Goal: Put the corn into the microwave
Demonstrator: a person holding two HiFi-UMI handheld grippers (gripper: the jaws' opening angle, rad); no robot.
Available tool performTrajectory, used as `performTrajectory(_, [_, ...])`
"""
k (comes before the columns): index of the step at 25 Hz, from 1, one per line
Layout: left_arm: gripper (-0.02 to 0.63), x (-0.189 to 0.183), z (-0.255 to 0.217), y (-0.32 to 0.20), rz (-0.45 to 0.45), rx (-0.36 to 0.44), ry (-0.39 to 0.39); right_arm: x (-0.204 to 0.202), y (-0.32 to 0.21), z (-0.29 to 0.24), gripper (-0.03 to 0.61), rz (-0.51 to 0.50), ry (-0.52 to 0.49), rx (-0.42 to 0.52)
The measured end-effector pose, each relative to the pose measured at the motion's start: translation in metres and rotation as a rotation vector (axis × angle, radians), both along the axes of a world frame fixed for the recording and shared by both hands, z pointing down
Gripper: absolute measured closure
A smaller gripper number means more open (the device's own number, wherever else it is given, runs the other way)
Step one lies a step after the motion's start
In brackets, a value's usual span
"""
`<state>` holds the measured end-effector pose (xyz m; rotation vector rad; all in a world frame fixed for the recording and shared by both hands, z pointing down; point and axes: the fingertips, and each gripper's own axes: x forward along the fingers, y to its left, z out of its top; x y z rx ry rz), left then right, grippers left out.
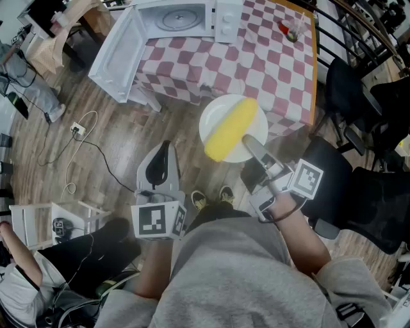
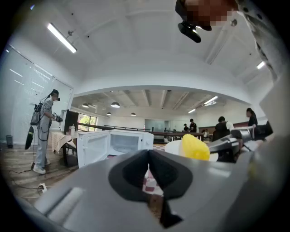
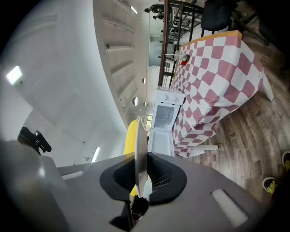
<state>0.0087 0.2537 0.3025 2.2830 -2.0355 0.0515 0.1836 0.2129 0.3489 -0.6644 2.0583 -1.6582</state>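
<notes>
A yellow corn cob (image 1: 230,129) lies on a white plate (image 1: 214,116) that is held in the air in front of the checked table (image 1: 269,57). My right gripper (image 1: 250,145) is shut on the plate's near rim; in the right gripper view the plate (image 3: 141,136) stands edge-on between the jaws, with the corn (image 3: 131,136) on its left side. The white microwave (image 1: 182,16) sits on the table's far left corner, its door (image 1: 118,54) swung wide open. My left gripper (image 1: 164,148) hangs to the left of the plate, shut and empty. The left gripper view shows the microwave (image 2: 113,145) and corn (image 2: 195,147) ahead.
A small red thing (image 1: 285,27) stands at the table's far right. Black chairs (image 1: 359,96) crowd the right side. A cable and socket (image 1: 77,129) lie on the wooden floor at left, near a white stool (image 1: 57,221). A person (image 2: 43,131) stands far left.
</notes>
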Motion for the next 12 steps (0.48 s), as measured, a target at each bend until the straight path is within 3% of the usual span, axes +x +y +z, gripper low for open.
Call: performTrajectory(12, [0.604,-0.016,-0.001,0.001,0.024,0.010,0.020,-0.019,0.007,-0.005,0.545,0.011,0.017,0.015])
